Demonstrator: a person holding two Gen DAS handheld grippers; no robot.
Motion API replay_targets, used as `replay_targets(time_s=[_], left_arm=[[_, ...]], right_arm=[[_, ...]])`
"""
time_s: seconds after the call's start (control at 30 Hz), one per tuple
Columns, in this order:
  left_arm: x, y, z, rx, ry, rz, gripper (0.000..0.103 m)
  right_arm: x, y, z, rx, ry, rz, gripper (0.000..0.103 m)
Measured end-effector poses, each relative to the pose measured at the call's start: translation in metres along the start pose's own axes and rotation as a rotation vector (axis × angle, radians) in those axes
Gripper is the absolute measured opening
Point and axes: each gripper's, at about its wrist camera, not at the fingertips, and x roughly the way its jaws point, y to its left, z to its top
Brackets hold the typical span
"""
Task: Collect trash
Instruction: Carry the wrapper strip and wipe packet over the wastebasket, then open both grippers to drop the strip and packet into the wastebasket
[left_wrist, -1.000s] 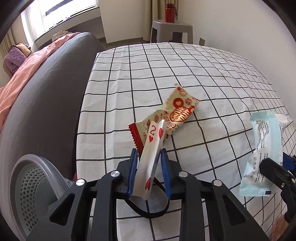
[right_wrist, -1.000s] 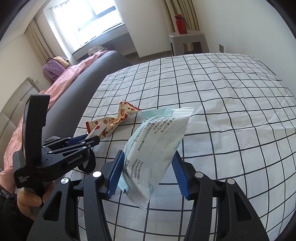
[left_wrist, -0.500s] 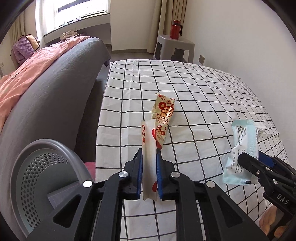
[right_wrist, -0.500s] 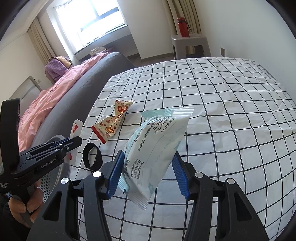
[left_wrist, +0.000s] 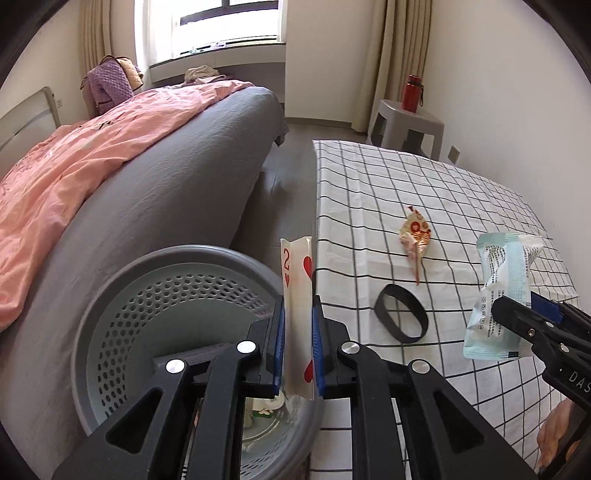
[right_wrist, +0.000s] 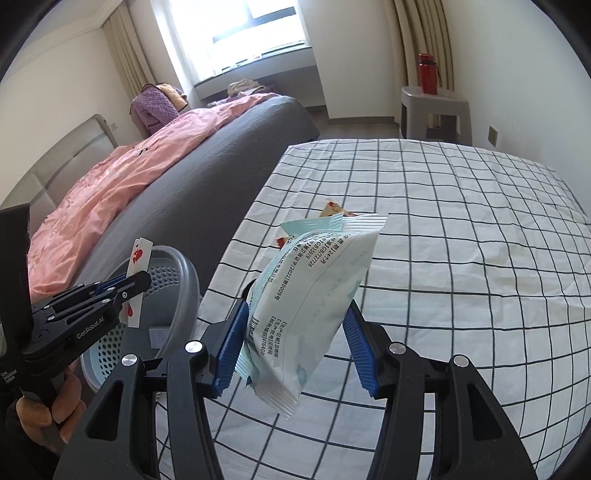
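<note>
Hovering over the bin (left_wrist: 122, 295), left gripper (left_wrist: 297, 332) pinched an upright card (left_wrist: 297, 280); right gripper (right_wrist: 295, 339), farther off, clamped the packet (right_wrist: 314, 295).

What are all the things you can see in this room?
playing card: one, white with red hearts, held over the bin
wipes packet: one, pale blue and white, held above the table
snack wrapper: one, cream and red, lying on the tablecloth
band: one, black loop, on the tablecloth near the edge
bin: one, grey with holes, on the floor between bed and table
tablecloth: one, white with black checks
bed: one, grey with a pink quilt, beside the table
stool: one, grey, by the far wall
bottle: one, red, on the stool
left hand-held gripper: black, blue pads, shut on the card
right hand-held gripper: black, blue pads, shut on the packet
</note>
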Motion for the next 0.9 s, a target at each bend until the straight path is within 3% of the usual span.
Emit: replay_targets(time_s=[0.47, 0.9], left_arm=[[0.005, 0.083, -0.038, -0.165, 0.056, 0.149, 0.013], [0.015, 0.113, -0.045, -0.207, 0.088, 0.204, 0.013]], right_arm=[[0.051, 0.109, 0.002, -0.249, 0.074, 0.181, 0.052], [0.082, 0.144, -0.003, -0.321, 0.134, 0.250, 0.052]])
